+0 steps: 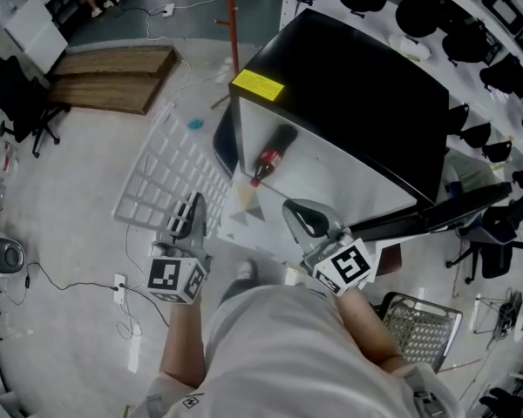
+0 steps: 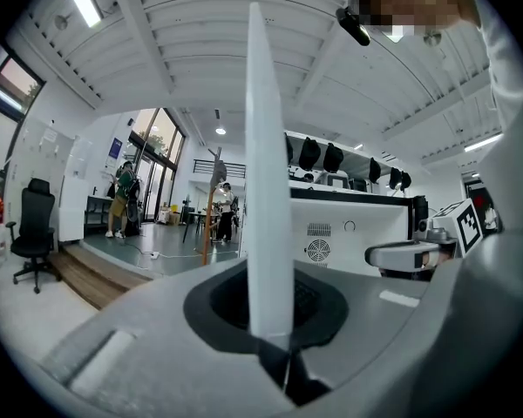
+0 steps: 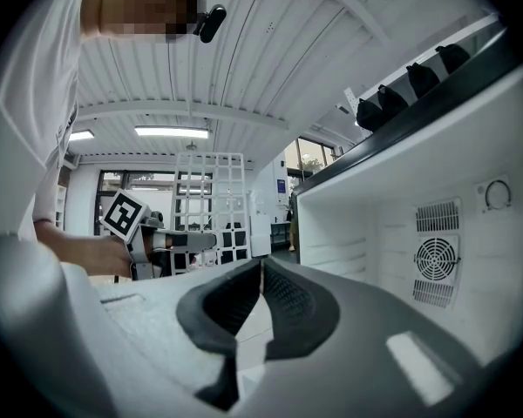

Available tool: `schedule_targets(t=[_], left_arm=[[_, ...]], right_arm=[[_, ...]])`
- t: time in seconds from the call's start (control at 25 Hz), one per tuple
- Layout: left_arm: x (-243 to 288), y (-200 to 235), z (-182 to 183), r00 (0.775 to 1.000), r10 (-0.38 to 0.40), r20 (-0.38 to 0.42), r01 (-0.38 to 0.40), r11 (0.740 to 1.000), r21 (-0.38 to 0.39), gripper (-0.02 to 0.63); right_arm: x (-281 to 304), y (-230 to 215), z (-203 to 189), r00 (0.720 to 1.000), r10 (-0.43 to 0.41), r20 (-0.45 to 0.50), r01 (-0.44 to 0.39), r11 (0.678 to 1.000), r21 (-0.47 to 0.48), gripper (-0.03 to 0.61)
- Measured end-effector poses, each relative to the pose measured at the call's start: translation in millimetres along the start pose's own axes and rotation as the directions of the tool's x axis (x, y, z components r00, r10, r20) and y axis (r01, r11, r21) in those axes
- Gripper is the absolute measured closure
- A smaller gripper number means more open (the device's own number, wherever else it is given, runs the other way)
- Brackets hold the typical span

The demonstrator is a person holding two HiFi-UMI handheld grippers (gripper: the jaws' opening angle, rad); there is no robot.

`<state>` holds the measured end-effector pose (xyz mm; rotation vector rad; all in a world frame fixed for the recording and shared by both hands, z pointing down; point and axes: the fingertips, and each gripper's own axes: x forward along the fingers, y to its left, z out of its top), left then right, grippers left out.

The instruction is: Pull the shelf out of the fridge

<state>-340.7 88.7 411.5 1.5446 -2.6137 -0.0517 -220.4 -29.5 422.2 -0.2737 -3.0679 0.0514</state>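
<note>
At the far left a black chair [image 1: 17, 103] stands on the floor, and near it are some flat brown wood steps [image 1: 113, 77].

Next comes the shelf [image 1: 170, 168]. It is a white wire grid. It is out of the fridge, over the floor and to the left of the fridge. I cannot tell if its far edge touches the floor.

The left tongs [image 1: 190, 212] hold the near edge of the shelf. In the left gripper view the shelf is seen from the side, like a thin white strip that goes straight up from the tongs. The tongs are squeezed shut on it.

Then comes the fridge [image 1: 349, 85]. It has a black top with a yellow sticker [image 1: 257, 84] on the corner. Its white front is open. A dark bottle [image 1: 272, 155] with a red label is at that white front.

The right tongs [image 1: 303, 220] are just in front of the fridge, apart from the shelf. In the right gripper view the two tips touch each other and nothing is between them. That view also shows the white inside of the fridge with a round fan grille on its back wall.

At the far right, low down, a wire basket [image 1: 423, 329] sits on the floor.
</note>
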Motion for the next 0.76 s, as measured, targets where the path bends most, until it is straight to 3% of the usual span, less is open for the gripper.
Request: schedule_targets(t=[0.76], left_arm=[[-0.3, -14.1, -5.6, 1.0, -0.009, -0.015, 0.009, 1.0, -0.012, 0.591]], right_arm=[[-20.8, -8.5, -0.2, 1.0, -0.025, 0.006, 0.025, 0.999, 0.027, 0.566]])
